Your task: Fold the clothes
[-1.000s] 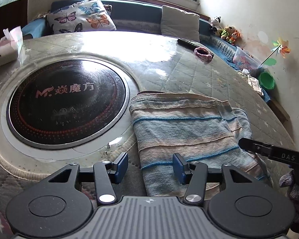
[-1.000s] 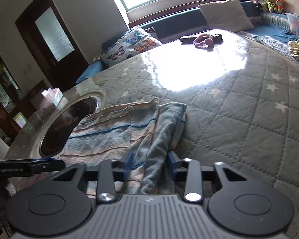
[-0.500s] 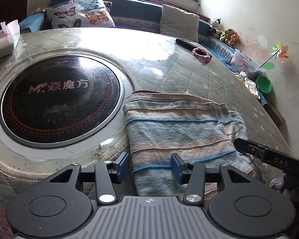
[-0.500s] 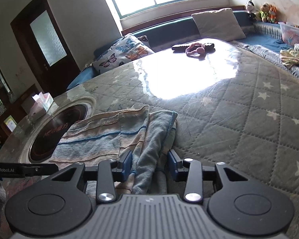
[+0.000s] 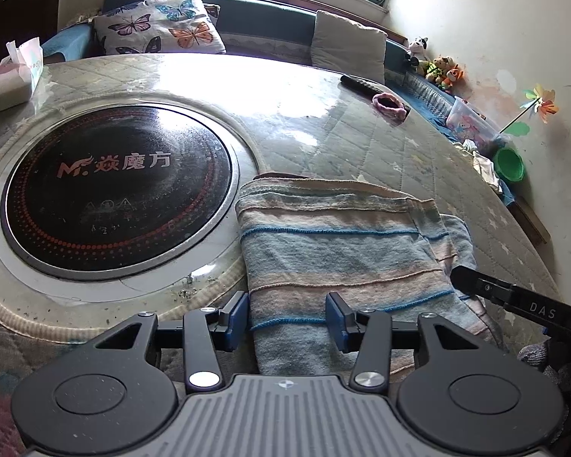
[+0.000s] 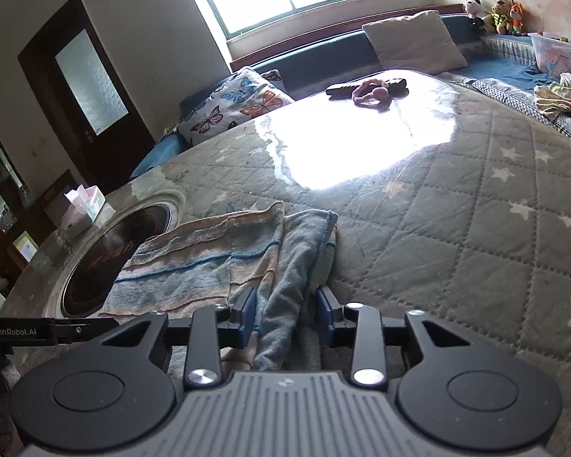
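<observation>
A folded towel [image 5: 342,243] with blue and beige stripes lies flat on the quilted table, right of the round hob. My left gripper [image 5: 285,314] stands open over the towel's near left corner, its left pad just off the edge and its right pad above the cloth. My right gripper [image 6: 285,314] is at the near right side, where a loose fold of the towel [image 6: 209,262] runs between its pads. Its jaws are closing and a dark gap still shows beside the right pad. One of the right gripper's black fingers [image 5: 514,297] shows at the towel's right edge in the left wrist view.
A black round hob [image 5: 118,190] is set into the table at the left. A tissue box [image 5: 11,76] stands at the far left. A remote and a pink hairband [image 5: 390,101] lie at the far edge. Cushions line the bench behind, and a green bowl [image 5: 508,163] sits at the right.
The towel lies as it did and both grippers stay at its near edge. Both views shift only slightly.
</observation>
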